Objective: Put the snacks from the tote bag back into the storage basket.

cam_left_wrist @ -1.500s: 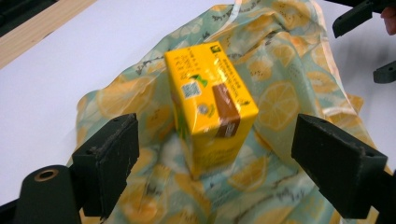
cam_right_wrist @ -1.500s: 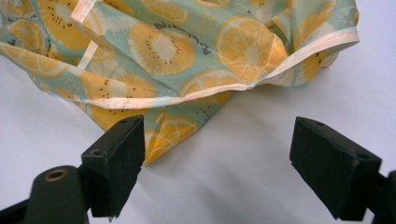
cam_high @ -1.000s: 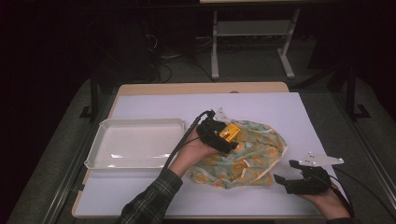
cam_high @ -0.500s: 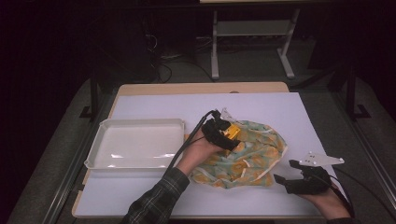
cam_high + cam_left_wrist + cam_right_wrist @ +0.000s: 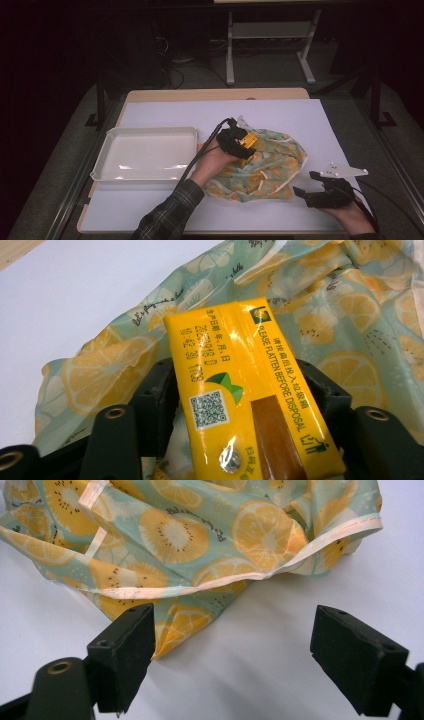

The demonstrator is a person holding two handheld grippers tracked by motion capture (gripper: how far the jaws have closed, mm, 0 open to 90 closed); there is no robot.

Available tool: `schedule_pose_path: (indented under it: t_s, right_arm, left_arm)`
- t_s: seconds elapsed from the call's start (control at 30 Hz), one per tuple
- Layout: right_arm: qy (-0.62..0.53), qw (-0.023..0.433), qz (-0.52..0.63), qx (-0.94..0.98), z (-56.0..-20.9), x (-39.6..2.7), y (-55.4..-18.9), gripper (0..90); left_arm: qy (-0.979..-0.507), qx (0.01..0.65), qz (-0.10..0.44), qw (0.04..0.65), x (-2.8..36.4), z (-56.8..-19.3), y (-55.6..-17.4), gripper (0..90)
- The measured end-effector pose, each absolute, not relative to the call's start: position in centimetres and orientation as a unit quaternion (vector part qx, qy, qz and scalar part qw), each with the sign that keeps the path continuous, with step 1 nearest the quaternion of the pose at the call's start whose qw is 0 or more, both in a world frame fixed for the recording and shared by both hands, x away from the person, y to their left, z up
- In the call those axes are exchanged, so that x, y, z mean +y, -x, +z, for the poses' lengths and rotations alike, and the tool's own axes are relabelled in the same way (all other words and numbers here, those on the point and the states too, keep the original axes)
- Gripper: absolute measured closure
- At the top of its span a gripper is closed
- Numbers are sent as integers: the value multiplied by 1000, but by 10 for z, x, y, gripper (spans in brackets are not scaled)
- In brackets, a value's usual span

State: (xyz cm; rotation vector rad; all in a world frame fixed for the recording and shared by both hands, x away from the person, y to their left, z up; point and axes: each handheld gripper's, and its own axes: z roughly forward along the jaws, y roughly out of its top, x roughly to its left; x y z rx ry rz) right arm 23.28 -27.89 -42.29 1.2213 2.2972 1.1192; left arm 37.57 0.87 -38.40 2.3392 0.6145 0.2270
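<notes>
Left gripper clamps yellow carton over fruit-print bag; right gripper fingers spread, empty, beside bag.

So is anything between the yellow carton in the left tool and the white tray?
Nothing visible does. The left tool is shut on the carton above the bag. The tray lies empty just to that tool's left, with only bare white mat between. The right tool is open, on the bag's other side.
</notes>
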Motion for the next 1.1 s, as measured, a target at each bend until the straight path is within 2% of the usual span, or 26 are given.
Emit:
schedule_pose_path:
  t_s: [0.33,0.77,1.1]
  right_arm:
    - [-426,154,391,801,-423,-279,-233,175]
    - [-427,154,390,801,-423,-280,-233,174]
    - [-427,153,390,801,-423,-280,-233,174]
  left_arm:
    - [-903,245,84,342,10,-385,-378,513]
    - [-904,241,82,345,11,-384,-378,534]
    - [-896,243,78,363,17,-370,-373,535]
